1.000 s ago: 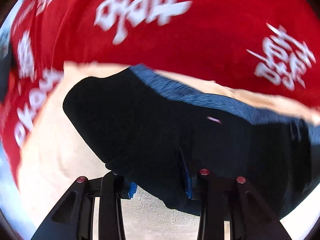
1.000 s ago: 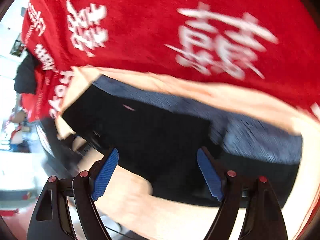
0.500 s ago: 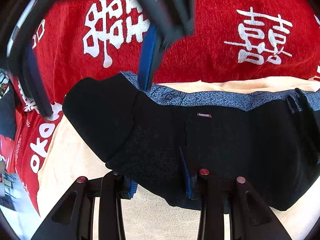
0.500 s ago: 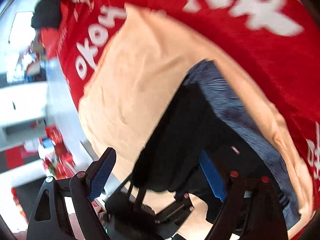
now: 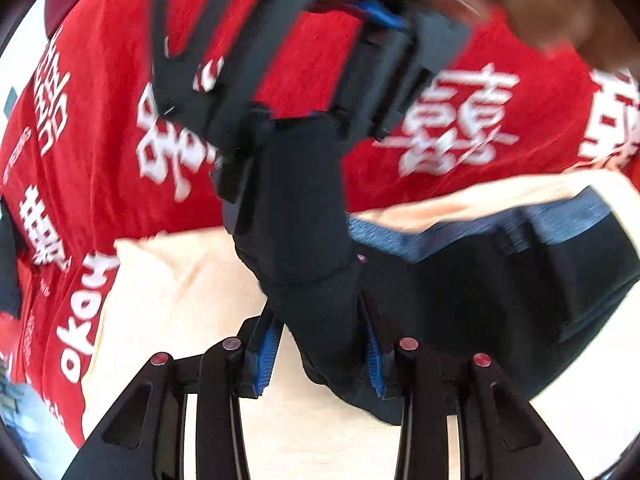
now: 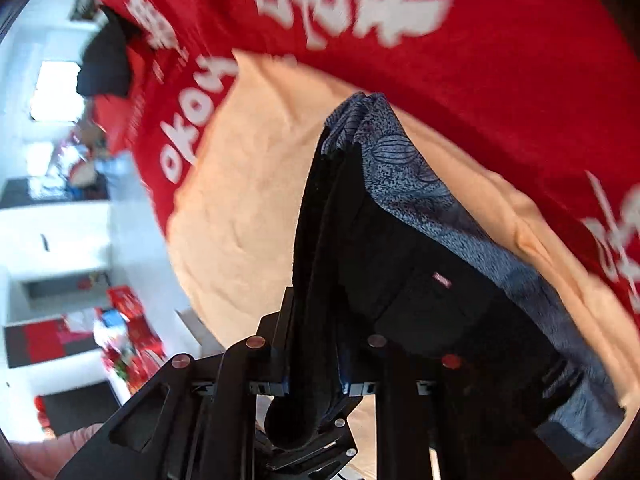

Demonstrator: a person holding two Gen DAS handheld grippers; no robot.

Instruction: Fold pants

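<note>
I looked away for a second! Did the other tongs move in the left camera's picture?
Yes. The right tongs came down from the top, over the red blanket, and are closing on a lifted fold of the black pants.

Pants black, waistband speckled blue-grey with a leaf-like print, small pink label below it. Underlying sheet pale peach; far blanket red with white characters and lettering. Grippers' frames black, pads blue, pivot screws red.
</note>
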